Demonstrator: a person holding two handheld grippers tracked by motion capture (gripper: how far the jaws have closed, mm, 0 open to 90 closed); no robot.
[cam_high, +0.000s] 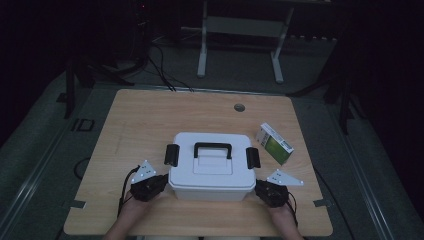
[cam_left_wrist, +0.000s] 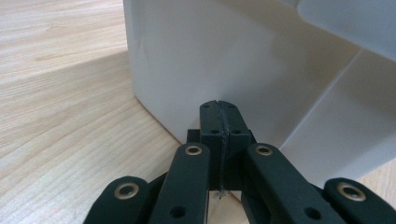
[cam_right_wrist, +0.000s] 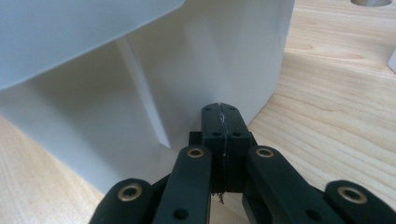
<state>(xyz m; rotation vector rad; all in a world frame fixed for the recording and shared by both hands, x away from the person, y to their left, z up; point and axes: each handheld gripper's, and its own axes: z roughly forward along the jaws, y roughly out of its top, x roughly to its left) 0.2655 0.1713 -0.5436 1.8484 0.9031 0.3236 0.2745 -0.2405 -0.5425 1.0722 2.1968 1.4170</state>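
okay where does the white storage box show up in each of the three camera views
High view: white storage box sits centre of the table, between the two grippers.
Left gripper view: its wall fills the upper right, just past the shut jaws.
Right gripper view: its wall fills the upper left.
Shared landmark: the light wooden table.

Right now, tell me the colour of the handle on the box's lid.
Black. The handle sits on the white box, clearest in the high view.

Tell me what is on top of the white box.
The white storage box carries its closed lid with a black handle and two black latches. Its inside is hidden.
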